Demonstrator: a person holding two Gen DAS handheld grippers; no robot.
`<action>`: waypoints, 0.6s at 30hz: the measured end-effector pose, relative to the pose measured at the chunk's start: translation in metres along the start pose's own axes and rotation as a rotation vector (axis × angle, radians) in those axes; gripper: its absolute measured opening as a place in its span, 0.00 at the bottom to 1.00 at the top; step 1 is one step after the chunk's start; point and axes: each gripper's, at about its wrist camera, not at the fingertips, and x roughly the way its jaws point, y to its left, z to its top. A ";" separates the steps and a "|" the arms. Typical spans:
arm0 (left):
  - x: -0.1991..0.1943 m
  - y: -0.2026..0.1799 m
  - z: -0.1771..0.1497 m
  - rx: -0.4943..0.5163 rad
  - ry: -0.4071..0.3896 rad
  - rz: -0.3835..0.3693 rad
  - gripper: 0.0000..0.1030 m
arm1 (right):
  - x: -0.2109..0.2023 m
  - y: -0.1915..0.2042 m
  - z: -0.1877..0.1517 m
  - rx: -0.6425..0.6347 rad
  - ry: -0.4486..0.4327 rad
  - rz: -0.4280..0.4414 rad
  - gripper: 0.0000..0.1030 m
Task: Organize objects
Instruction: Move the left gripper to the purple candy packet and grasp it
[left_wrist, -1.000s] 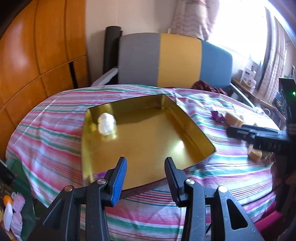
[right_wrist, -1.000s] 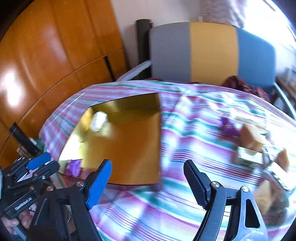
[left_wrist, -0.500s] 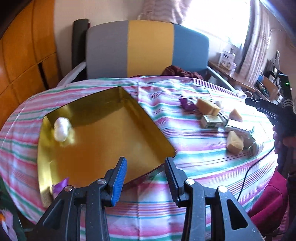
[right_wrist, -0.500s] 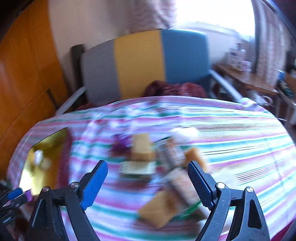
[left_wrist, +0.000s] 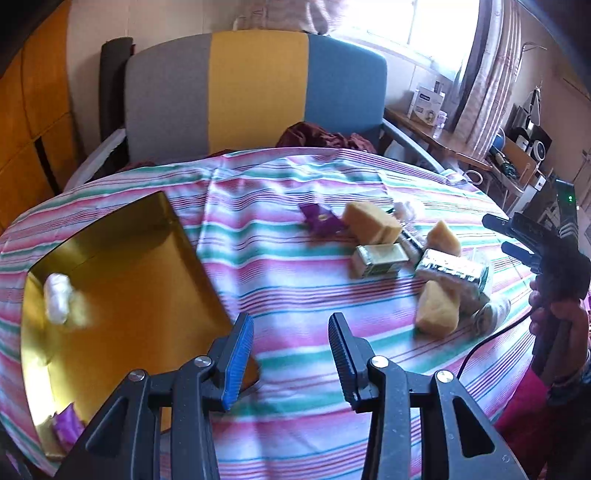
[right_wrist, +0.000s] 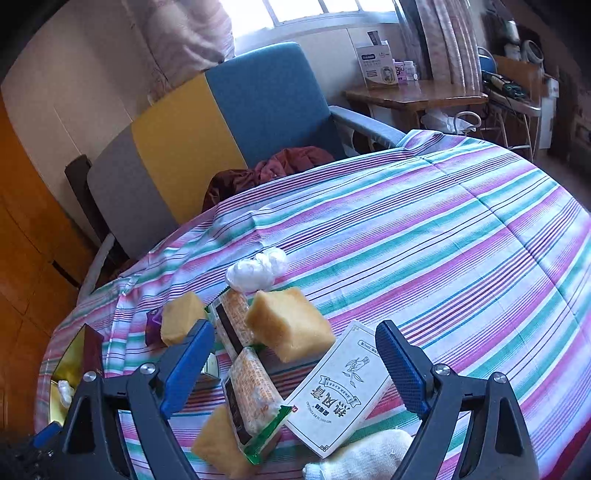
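Honestly, this looks barely started. Only a crumpled white wad (left_wrist: 57, 298) and a small purple wrapper (left_wrist: 65, 424) sit inside the shiny gold square tray (left_wrist: 122, 266) on the striped tablecloth (left_wrist: 280, 266). Left to move, in a pile well apart from the tray: yellow sponge chunks (right_wrist: 290, 323), green-edged cracker packs (right_wrist: 251, 395), a white printed box (right_wrist: 341, 387), a white plastic ball (right_wrist: 256, 271). Right gripper (right_wrist: 295, 365) hangs wide open over that pile, gripping nothing; left gripper (left_wrist: 291, 354) is open and empty too, by the tray's corner.

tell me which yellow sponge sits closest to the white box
The big sponge block right behind the white box, its corner almost at the box's edge. The other two, far left and bottom, lie beyond the snack packets.
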 end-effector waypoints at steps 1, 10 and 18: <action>0.002 -0.003 0.001 0.002 0.000 -0.002 0.41 | -0.001 0.001 0.000 0.003 -0.005 -0.009 0.88; 0.026 -0.019 0.002 0.012 0.053 -0.017 0.41 | 0.004 -0.025 0.003 0.144 0.030 -0.008 0.89; 0.034 -0.024 0.007 0.009 0.064 -0.017 0.41 | 0.005 -0.029 0.002 0.173 0.045 0.001 0.90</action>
